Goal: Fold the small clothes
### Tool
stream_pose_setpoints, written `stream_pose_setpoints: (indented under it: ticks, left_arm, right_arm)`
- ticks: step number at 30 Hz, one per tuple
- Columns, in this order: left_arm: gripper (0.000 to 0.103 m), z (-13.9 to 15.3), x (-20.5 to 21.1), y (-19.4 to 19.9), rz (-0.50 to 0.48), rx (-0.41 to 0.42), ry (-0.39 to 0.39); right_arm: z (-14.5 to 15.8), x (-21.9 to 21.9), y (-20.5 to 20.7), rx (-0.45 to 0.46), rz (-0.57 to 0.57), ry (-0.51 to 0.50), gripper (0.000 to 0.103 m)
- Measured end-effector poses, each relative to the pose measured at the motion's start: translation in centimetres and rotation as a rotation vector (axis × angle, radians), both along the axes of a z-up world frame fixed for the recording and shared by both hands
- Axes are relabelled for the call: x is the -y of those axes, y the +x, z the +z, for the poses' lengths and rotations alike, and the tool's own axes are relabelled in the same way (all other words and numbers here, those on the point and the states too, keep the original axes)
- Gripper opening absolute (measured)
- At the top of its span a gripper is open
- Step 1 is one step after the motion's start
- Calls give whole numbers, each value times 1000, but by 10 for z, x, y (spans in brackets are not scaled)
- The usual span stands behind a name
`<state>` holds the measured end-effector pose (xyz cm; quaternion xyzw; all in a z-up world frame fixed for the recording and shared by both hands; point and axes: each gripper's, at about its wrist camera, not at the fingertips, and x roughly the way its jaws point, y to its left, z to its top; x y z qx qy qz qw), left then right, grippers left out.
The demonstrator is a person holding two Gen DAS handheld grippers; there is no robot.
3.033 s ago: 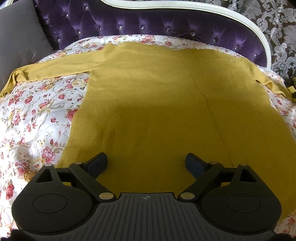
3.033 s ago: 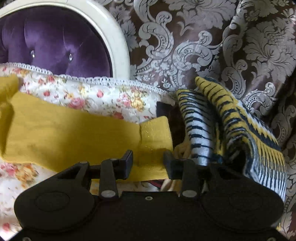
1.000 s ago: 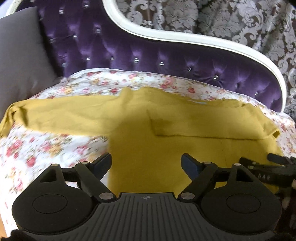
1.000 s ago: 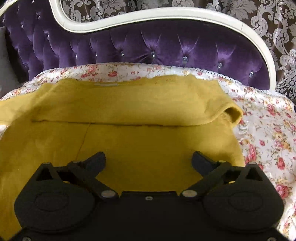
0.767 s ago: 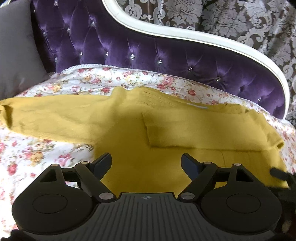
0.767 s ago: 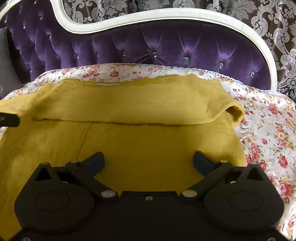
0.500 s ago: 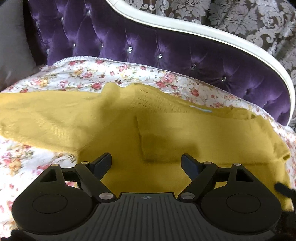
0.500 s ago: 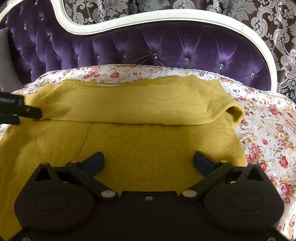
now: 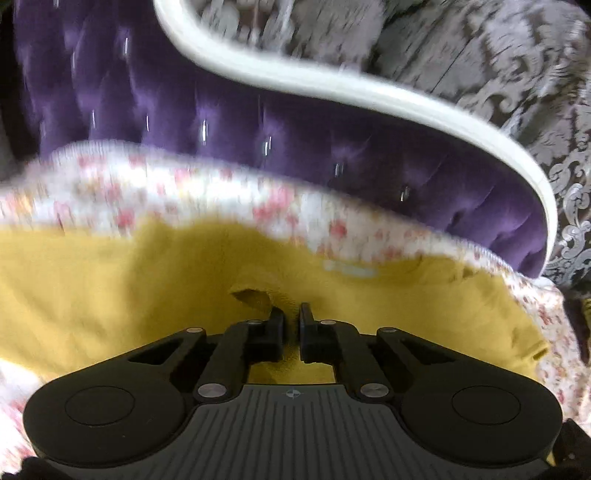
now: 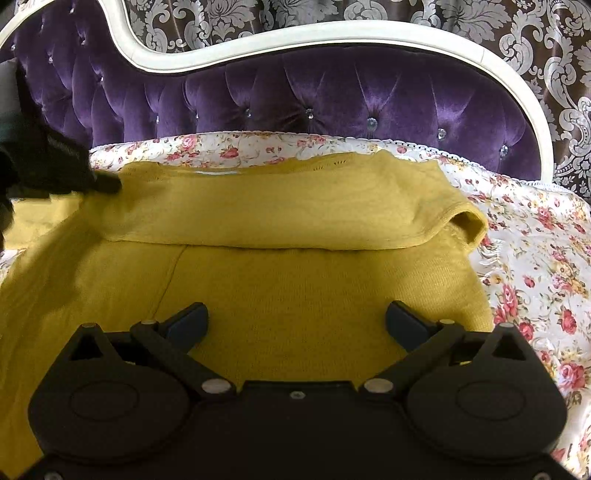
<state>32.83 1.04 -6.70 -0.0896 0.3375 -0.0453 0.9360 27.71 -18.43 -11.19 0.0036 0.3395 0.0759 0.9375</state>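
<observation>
A mustard yellow knit sweater (image 10: 295, 295) lies spread on the floral bedsheet (image 10: 535, 266). Its right sleeve (image 10: 288, 218) is folded across the chest. My left gripper (image 9: 291, 317) is shut on a pinch of the sweater (image 9: 110, 295) near the collar and the end of the folded sleeve; this view is blurred. It also shows at the left edge of the right wrist view (image 10: 105, 181). My right gripper (image 10: 295, 321) is open and empty above the sweater's body.
A purple tufted headboard (image 10: 314, 96) with a white frame (image 10: 332, 31) rises behind the bed. Patterned brown and silver curtains (image 10: 554, 55) hang behind it. The sheet's lace edge (image 10: 480, 162) runs along the headboard.
My left gripper has moved forward toward the collar and has shut on the yellow fabric. My right gripper has stayed open and nearly still.
</observation>
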Motion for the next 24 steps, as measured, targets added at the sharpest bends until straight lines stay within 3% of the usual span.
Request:
stream_pose_setpoints:
  ticks: [3,7,11,14,17,18,20,24]
  left_arm:
    - [7,14,-8,-1,30,49,69]
    - [7,7,-36,16,117,2,80]
    - [10,-6,-45,24,67,-96,63]
    - [12,-4,-45,18,85,-61,112]
    - [14,3,-53,4,132,-38,72]
    - [16,5,-56,0,139,-34,58]
    - [37,9,-57,-8,136,-36,46]
    - [56,8,-44,-21,96,-30,78]
  right_arm:
    - [0,0,0,2,-1,5,102]
    - [3,4,1,-3,-1,35,102]
    - [7,8,3,-9,0,73,101]
    - [19,12,3,11,7,107,100]
    - [33,13,9,58,-11,97,101]
    - [37,12,14,68,-17,93,101]
    - [41,9,24,79,-39,91,101]
    - [38,-2,50,78,-80,80,102]
